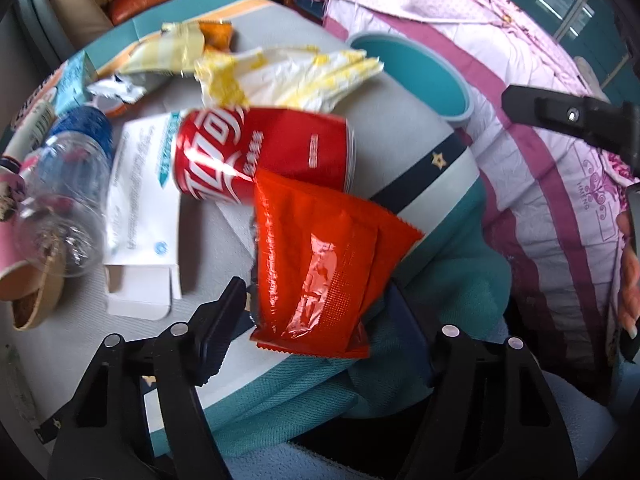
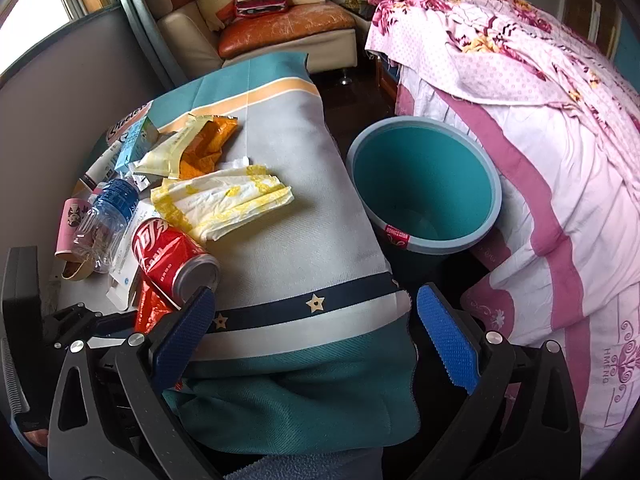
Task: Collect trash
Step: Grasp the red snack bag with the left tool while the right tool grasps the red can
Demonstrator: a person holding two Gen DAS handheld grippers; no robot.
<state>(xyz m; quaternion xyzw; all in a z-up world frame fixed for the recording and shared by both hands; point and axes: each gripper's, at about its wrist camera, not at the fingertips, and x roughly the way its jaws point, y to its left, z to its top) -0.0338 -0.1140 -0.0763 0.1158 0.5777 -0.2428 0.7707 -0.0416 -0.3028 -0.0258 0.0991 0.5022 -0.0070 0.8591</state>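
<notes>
A red foil packet (image 1: 320,264) lies at the table's front edge, its top tucked against a red cola can (image 1: 264,152) on its side. My left gripper (image 1: 320,320) points down over the packet. Its lower end sits between the black fingers (image 1: 220,332), and a thin gap shows on the right side, so the gripper is open. In the right wrist view the can (image 2: 172,260) and packet (image 2: 150,308) sit just left of my right gripper (image 2: 316,336). That gripper is open and empty over the front edge, blue pads (image 2: 448,340) wide apart. A teal bin (image 2: 424,192) stands right of the table.
On the cloth-covered table (image 2: 288,140) lie a clear bottle (image 2: 104,220), a white carton (image 1: 140,208), a yellow-white wrapper (image 2: 224,200), an orange wrapper (image 2: 208,144) and a pink cup (image 2: 68,228). A bed with a pink quilt (image 2: 560,160) borders the bin. A sofa (image 2: 280,28) stands behind.
</notes>
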